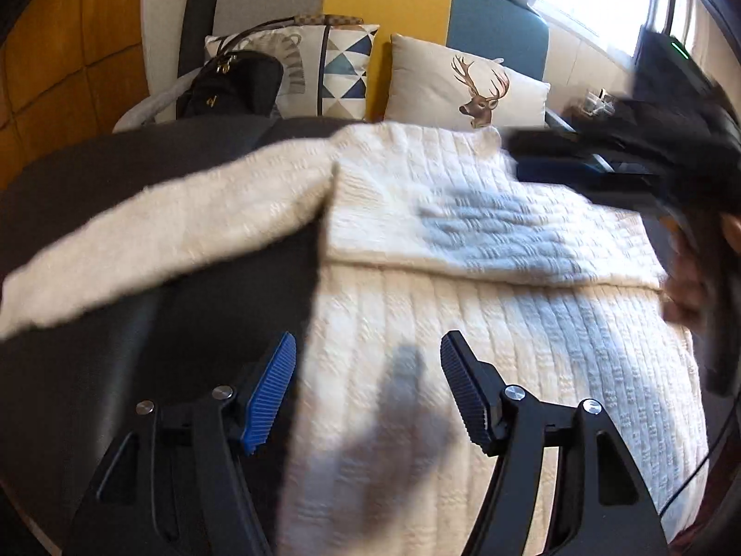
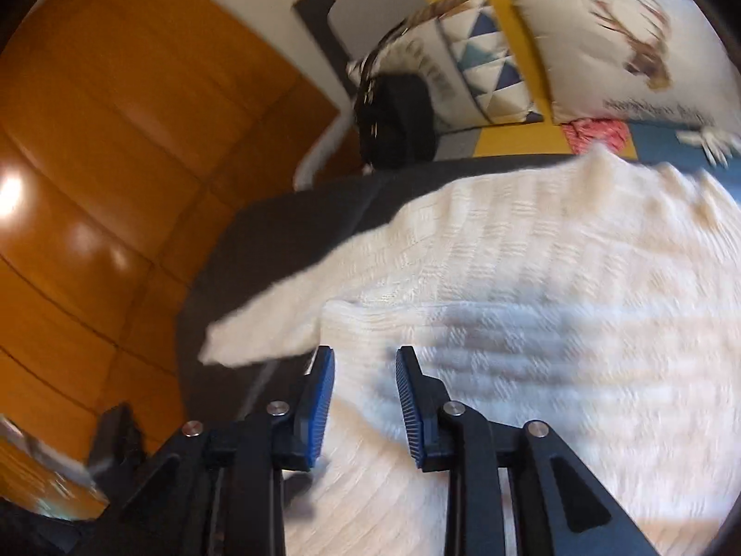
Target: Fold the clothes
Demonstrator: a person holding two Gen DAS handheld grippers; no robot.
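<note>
White knit sweater point(image 1: 486, 324) is spread on the dark bench point(image 1: 116, 176). One side is already folded across the chest; the other sleeve point(image 1: 162, 236) is left stretched toward 9 o'clock, unfolded. Left hand-held gripper point(image 1: 366, 384) is held wide apart, empty, above the hem. Right hand-held gripper point(image 2: 363, 401) is parted slightly, nothing gripped.

Cream ribbed-knit sweater point(image 1: 486, 315) on matt dark cloth; glossy wooden floor point(image 2: 92, 185).
</note>
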